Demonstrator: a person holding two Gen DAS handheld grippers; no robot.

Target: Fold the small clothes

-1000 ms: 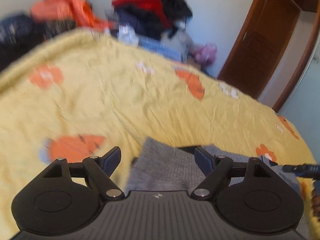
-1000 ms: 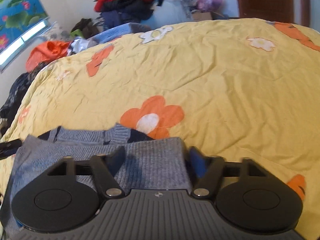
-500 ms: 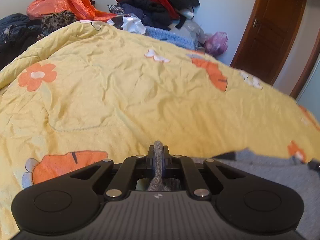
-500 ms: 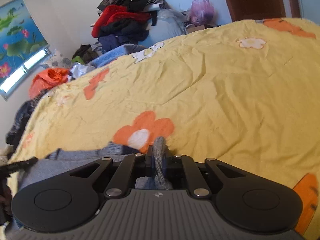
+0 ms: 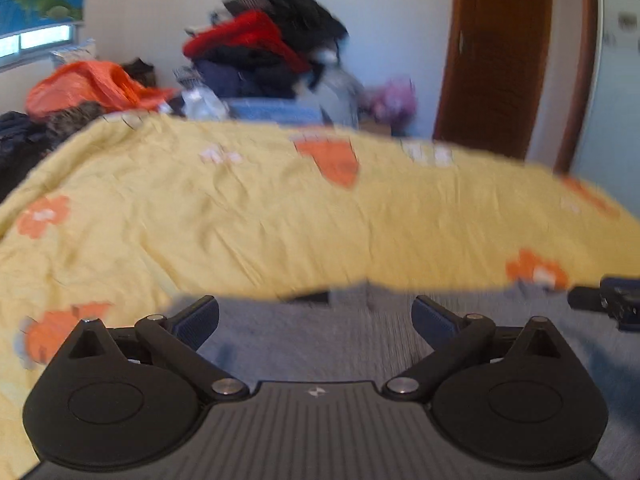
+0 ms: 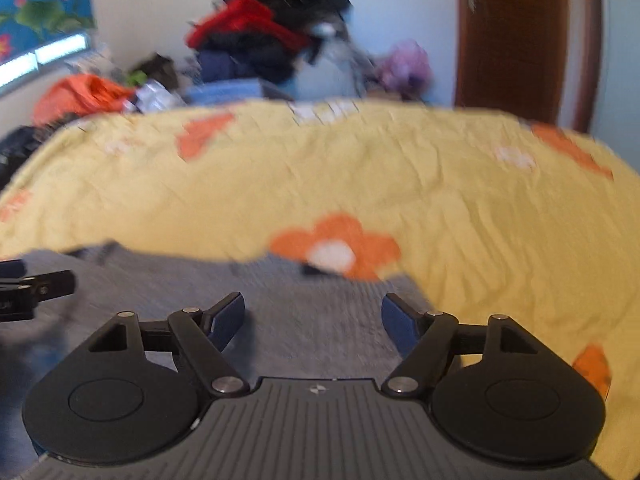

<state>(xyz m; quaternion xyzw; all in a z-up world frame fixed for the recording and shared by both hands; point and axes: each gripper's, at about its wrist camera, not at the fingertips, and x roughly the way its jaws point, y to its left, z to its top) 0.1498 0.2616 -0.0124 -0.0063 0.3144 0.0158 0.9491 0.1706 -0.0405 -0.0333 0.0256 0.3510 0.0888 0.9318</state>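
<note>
Both grippers are spread wide, gripping nothing: the left gripper (image 5: 315, 316) and right gripper (image 6: 313, 314) hover over the grey knitted garment (image 5: 320, 344). It's lying flat on the yellow flowered bedspread (image 6: 440, 200), near edge.

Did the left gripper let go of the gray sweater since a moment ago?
Yes. The left gripper was pinched on the gray sweater; now its jaws are spread wide, and the sweater lies flat on the yellow bedspread.

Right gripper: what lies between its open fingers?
Only the grey knit garment, flat on the yellow bedspread, shows between the right gripper fingers in the right wrist view.
</note>
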